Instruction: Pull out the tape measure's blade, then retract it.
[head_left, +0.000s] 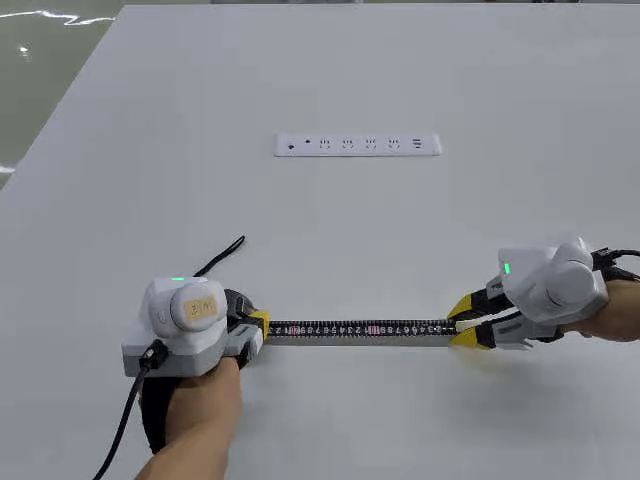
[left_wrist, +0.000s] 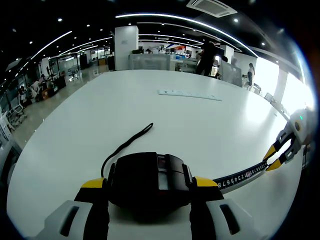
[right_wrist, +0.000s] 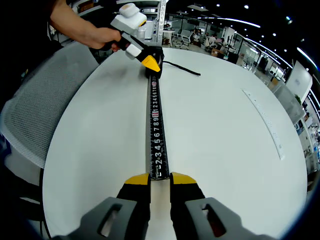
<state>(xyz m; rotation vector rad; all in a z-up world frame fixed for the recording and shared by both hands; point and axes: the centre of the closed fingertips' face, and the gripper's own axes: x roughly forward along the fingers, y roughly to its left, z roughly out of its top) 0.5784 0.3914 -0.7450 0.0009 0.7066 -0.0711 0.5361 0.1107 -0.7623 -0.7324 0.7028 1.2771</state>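
While our left gripper (left_wrist: 149, 184) clamped the black plastic tape measure case (left_wrist: 147, 170) near the white worktop's (head_left: 400, 250) near edge, our right gripper (right_wrist: 160, 179) pinched the tip of its black numbered blade (right_wrist: 156, 130), stretched flat along that edge, well apart from the white power strip (head_left: 358, 145).

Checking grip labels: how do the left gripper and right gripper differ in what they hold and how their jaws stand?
The left gripper clamps the black case, jaws wide apart; the right gripper pinches the blade at its tip, jaws nearly together. The left gripper is at the blade's root, the right gripper at its far end. Both have yellow fingertips.
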